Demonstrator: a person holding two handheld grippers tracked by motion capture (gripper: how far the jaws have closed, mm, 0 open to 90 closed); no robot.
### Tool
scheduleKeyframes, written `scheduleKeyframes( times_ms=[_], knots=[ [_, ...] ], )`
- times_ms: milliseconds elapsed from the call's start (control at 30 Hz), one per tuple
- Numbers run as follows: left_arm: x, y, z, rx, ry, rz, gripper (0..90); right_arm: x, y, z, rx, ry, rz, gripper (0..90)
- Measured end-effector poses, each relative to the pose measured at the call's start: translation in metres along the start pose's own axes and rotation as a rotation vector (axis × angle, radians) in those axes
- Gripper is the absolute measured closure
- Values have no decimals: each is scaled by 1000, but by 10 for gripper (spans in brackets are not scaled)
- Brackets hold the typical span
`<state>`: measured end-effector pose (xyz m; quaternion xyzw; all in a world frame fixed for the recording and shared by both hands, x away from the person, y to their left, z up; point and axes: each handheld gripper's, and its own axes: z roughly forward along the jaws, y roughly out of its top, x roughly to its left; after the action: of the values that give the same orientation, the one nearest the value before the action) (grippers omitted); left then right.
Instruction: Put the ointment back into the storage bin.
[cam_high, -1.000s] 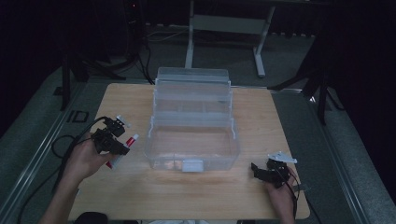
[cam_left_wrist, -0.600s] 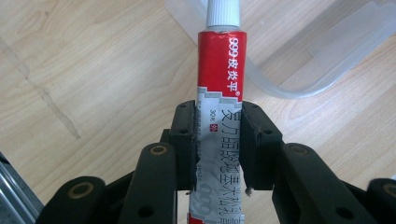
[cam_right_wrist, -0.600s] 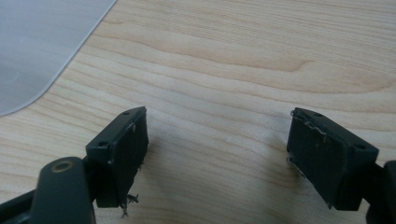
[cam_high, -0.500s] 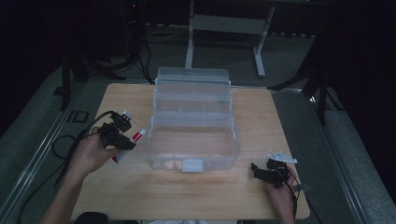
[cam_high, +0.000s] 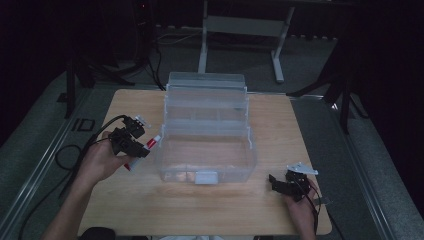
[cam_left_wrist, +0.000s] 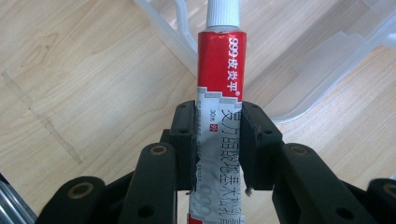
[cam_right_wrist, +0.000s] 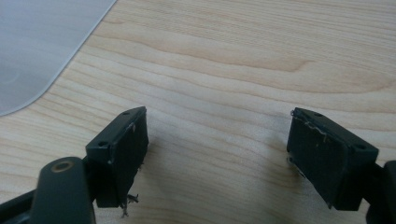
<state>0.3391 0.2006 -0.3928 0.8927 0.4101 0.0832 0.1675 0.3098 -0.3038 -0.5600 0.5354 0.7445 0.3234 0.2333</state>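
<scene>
Now the left gripper (cam_high: 136, 145) sits higher and closer to the clear plastic organizer box (cam_high: 207, 135) than it did 1 second ago, when it hung lower at the left of the high view. Its jaws are closed tight on a red-and-white ointment tube (cam_left_wrist: 219, 93), pinching it around the middle. That shift suggests the tube is being carried toward the open box, probably to be dropped into the front compartment.

From the high view, the tube (cam_high: 145, 152) is a small red sliver just left of the box wall, tilted up and to the right. The left gripper view adds what that one cannot: a white screw cap at the top of the frame, printed lettering down the tube, and the box's translucent edge just beyond the cap.

Meanwhile the right gripper (cam_right_wrist: 217, 154) rests low over the bare wooden counter (cam_right_wrist: 233, 56), jaws spread wide and holding nothing, at the lower right of the high view.
</scene>
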Motion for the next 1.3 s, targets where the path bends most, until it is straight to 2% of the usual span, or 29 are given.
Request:
scheduleKeyframes(
  times_ms=[200, 367, 500, 567, 1033, 1300],
  knots=[
    [-1, 4, -2, -8, -4, 20, 695, 0, 0, 0, -1, 0, 0, 202],
    [-4, 9, -4, -19, -8, 58, 695, 0, 0, 0, -1, 0, -1, 202],
    [-8, 13, -4, -13, 3, 75, 694, 0, 0, 0, -1, 0, -1, 202],
    [-9, 16, -4, -15, -7, 80, 694, 0, 0, 0, -1, 0, -1, 202],
    [-16, 30, -1, 7, 4, 135, 695, 0, 0, 0, -1, 0, 1, 202],
    [-20, 37, -1, 2, -13, 182, 694, 0, 0, 0, -1, 0, -1, 202]
  ],
)
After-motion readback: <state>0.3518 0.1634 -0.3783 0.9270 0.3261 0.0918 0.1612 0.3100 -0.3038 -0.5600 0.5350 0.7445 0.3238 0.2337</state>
